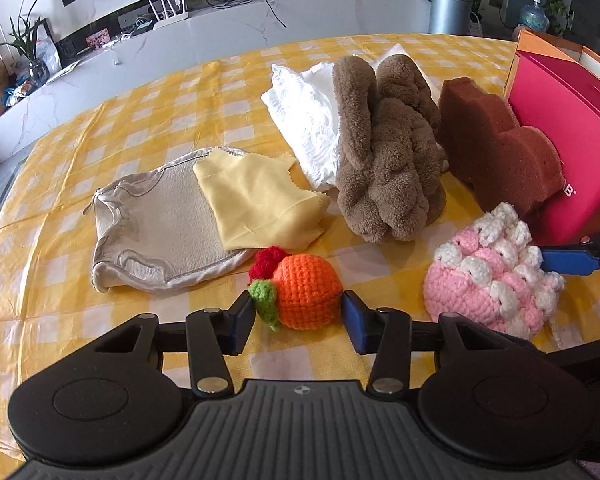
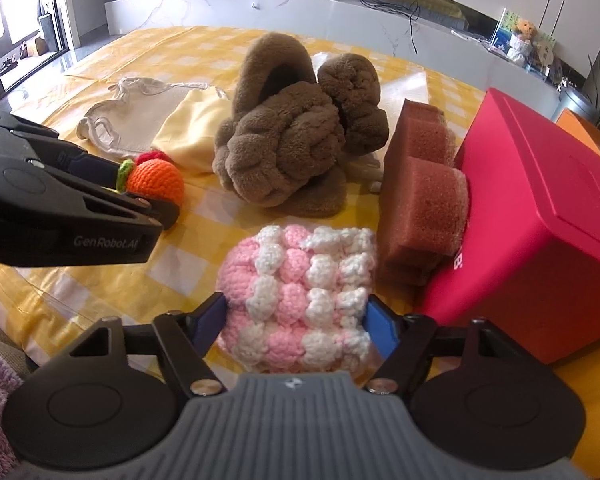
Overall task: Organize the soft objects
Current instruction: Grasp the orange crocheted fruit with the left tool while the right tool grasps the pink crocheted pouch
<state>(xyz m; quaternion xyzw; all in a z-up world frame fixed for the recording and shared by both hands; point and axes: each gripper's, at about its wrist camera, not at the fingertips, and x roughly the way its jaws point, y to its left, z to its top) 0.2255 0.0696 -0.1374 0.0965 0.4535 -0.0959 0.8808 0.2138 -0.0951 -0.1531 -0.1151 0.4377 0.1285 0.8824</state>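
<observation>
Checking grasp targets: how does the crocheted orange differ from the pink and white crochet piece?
The crocheted orange is a compact ball in one solid colour with a green leaf; the pink and white crochet piece is broader, lumpy and two-toned. The orange sits between the left gripper fingers, the pink piece between the right gripper fingers. The pink piece lies nearer the pink box. Both are yarn, resting on the checked tablecloth.

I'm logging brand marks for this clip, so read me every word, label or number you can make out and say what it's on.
"GenRobot.AI": on the side of the left gripper, seen from the right wrist view.
A single white "B", partly hidden, so perhaps only part of a word: low on the pink box, beside the brown sponge.
Small logo on each gripper's ribbed base: a symbol, no readable letters.
Cards and packets on the far counter: too small and blurred to read.
</observation>
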